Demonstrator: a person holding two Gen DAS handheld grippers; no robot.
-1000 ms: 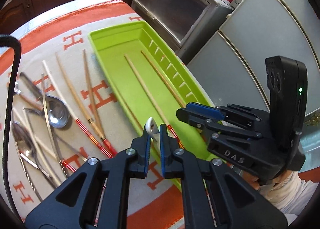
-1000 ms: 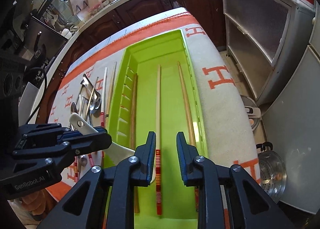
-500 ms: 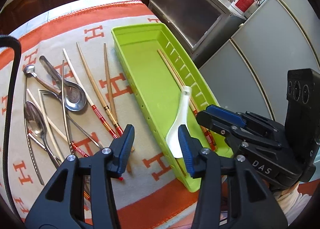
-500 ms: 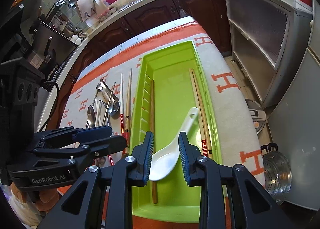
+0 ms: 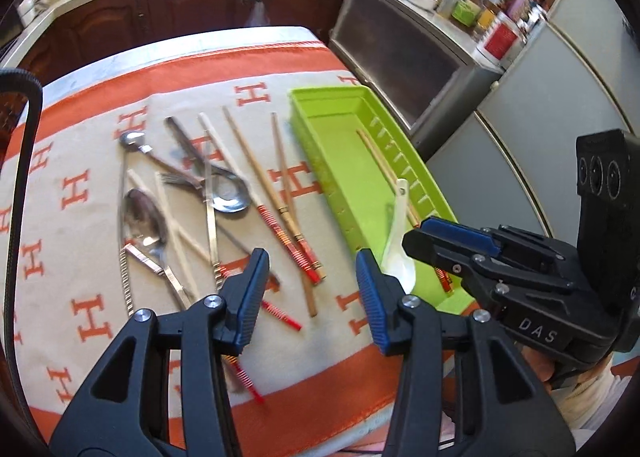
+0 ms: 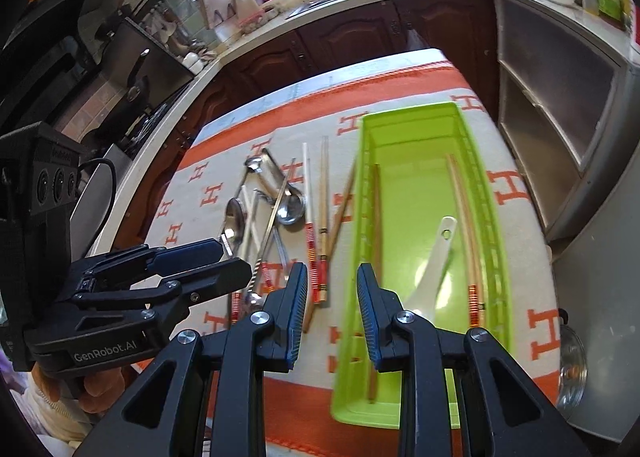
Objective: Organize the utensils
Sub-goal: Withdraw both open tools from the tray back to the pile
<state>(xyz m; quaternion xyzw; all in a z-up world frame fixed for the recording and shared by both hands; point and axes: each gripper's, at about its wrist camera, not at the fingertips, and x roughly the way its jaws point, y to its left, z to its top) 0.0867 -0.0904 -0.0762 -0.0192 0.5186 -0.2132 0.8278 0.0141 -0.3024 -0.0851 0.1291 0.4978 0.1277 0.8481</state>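
Several metal spoons and forks and wooden chopsticks lie loose on the orange-patterned cloth, at nine o'clock from the lime-green plastic tray holding one white ceramic spoon. Left gripper and right gripper: jaws apart, empty. Chopsticks likely light, stiff, slippery; pinch mid-shaft.

You are looking down on a table draped in a beige cloth with orange H letters and an orange border. On that cloth sits a long lime-green plastic tray toward its right side. Left of the tray lie loose wooden chopsticks (some with red-striped ends), shiny steel spoons and a steel fork, several crossing one another.
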